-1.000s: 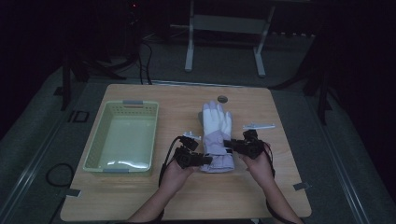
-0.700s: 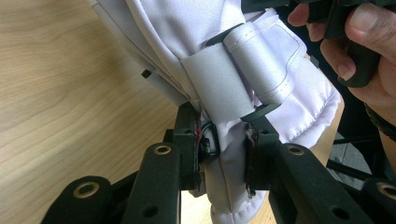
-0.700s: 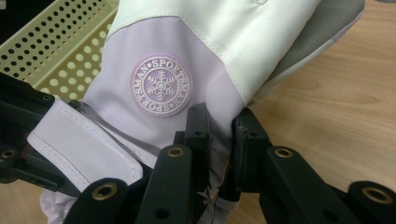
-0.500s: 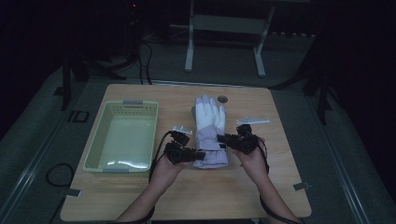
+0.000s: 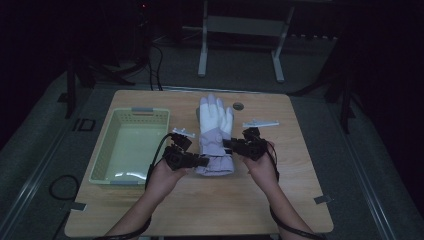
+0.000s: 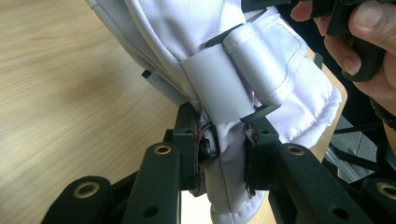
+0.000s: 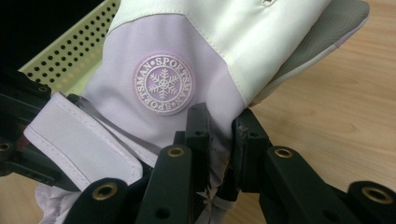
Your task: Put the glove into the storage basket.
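A white and lilac ski glove (image 5: 215,135) lies in the middle of the high view on the wooden tabletop (image 5: 200,200), fingers pointing to the top of the frame. The left claw (image 5: 202,161) is clamped on the cuff edge at the glove's lower left; in the left gripper view the left claw (image 6: 224,140) pinches that white fabric beside a strap. The right claw (image 5: 227,144) grips the glove's right edge; its own view shows the right claw (image 7: 219,135) pinching cloth below the round snowflake badge (image 7: 163,85). A pale green basket (image 5: 102,165) sits left of the glove
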`<state>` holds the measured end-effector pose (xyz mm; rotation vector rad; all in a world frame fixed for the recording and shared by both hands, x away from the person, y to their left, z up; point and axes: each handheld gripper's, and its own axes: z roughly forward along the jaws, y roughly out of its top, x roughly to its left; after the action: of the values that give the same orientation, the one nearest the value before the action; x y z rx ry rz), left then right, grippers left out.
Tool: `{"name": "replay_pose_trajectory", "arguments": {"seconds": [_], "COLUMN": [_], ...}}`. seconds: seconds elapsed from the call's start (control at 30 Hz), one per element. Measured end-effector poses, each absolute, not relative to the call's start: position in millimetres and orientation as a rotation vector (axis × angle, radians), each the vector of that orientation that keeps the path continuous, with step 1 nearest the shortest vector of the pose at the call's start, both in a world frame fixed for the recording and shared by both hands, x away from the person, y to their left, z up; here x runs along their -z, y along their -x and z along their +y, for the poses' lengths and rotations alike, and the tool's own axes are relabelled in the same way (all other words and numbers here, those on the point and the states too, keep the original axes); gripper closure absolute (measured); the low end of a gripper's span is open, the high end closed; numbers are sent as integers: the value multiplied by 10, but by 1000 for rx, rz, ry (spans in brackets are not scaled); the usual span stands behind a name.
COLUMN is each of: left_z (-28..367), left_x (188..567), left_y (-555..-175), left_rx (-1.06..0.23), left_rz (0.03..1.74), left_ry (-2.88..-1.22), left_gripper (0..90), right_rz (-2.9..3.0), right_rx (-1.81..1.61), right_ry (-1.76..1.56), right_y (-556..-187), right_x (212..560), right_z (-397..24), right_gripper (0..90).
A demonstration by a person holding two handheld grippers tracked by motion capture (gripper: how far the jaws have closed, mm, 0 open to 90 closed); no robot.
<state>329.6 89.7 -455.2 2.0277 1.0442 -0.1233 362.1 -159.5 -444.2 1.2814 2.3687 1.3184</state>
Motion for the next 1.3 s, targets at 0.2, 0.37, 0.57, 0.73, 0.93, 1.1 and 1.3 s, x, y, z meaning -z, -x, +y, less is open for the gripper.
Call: {"name": "replay_pose_trajectory", "arguments": {"seconds": [0.2,0.37,0.57,0.73,0.93,1.1,1.3], "left_z": [1106,1282,1498,1723,2008,2235,2505], "left_x": [4438,4410,4360,4273,4205,4183,4186], "left_y": [-3313,-3314,-3300,-3295,-3295,-3296,-3311], "left_rx": [98,87,79,62,54,38,31], "left_rz": [1064,1089,1110,1122,1135,1166,1195], "left_ry": [-2036,-2025,-2020,-2031,-2052,-2058,-2081], "left_gripper": [719,719,719,719,718,718,718], "right_rz": [2377,2380,2394,2394,2412,2409,2409], "right_rx": [-1329,-1330,-1322,-1340,-1356,-1355,-1371], "right_ry": [-1263,-1245,-1220,-1209,-1187,-1172,-1176], "right_y": [-3671,-3710,-3722,-3733,-3748,-3761,-3778], "right_x": [4350,4302,4257,4204,4164,4158,4217], "right_z": [-1374,-1169,-940,-716,-428,-164,134], "right_gripper": [784,784,784,784,784,785,786]}}
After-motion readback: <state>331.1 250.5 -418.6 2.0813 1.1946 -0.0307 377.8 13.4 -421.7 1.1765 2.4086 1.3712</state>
